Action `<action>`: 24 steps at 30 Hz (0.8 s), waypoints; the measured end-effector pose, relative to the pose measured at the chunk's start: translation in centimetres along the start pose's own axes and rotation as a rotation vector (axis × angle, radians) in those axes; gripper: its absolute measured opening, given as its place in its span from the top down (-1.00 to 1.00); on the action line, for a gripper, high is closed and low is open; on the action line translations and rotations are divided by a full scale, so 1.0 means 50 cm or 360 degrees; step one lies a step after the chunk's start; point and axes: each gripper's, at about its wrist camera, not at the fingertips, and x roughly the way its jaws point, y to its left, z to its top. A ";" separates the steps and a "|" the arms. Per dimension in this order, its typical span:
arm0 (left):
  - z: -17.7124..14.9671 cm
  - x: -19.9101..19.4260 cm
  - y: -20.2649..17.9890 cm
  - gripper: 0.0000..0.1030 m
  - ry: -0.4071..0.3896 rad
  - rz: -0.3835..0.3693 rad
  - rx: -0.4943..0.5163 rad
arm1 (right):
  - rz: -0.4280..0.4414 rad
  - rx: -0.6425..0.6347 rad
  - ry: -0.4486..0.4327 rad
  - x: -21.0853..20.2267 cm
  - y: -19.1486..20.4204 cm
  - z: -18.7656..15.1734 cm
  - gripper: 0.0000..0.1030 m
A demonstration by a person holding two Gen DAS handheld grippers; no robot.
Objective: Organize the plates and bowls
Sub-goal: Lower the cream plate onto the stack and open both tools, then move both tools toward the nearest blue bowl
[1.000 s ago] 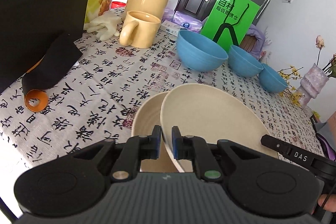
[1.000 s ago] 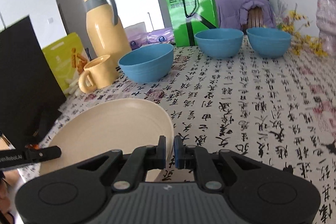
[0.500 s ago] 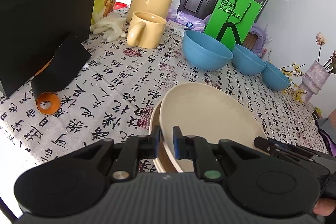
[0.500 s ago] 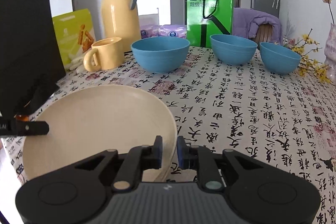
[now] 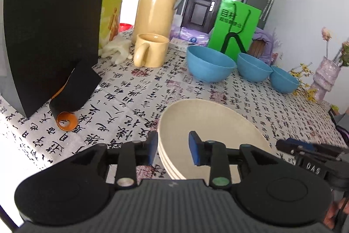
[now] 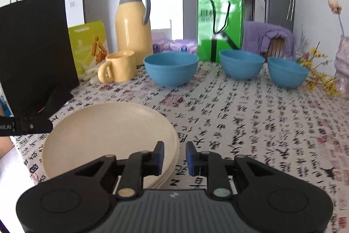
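On the calligraphy-print tablecloth (image 5: 135,99), near edge: stack of cream plates (image 5: 209,130), lying flat, three rims visible at the side. Left gripper (image 5: 173,149) jaws opening, spread either side of the stack's left rim, pads not pressing on it. Right gripper (image 6: 174,156) jaws also opening; stack's right rim (image 6: 174,141) sits at the gap, left pad over the plate edge, no clamping visible. Three blue bowls sit farther back in a row, apart from each other: large bowl (image 6: 171,71), middle bowl (image 6: 241,66), small bowl (image 6: 287,72). Behind them the green bag (image 6: 219,27). Yellow mug (image 5: 150,49) and yellow thermos jug (image 5: 158,3) left of the bowls. Black paper bag (image 5: 52,21) at far left, vase (image 5: 322,78) at far right.
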 end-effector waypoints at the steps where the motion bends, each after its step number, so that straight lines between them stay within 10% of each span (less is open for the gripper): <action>1: -0.006 -0.007 -0.007 0.30 -0.0010 -0.0007 0.0023 | -0.0009 -0.0001 -0.0020 -0.013 -0.005 -0.003 0.53; 9: -0.096 -0.062 -0.072 -0.26 -0.0108 -0.0153 0.0184 | -0.0021 0.0036 -0.0120 -0.112 -0.059 -0.069 0.11; 14: -0.139 -0.099 -0.102 -0.68 -0.0163 -0.0192 0.0234 | -0.0005 0.0022 -0.0228 -0.186 -0.081 -0.128 -0.53; 24: -0.143 -0.097 -0.135 -0.79 -0.0151 -0.0184 0.0257 | 0.0006 0.0000 -0.0346 -0.220 -0.100 -0.159 -0.64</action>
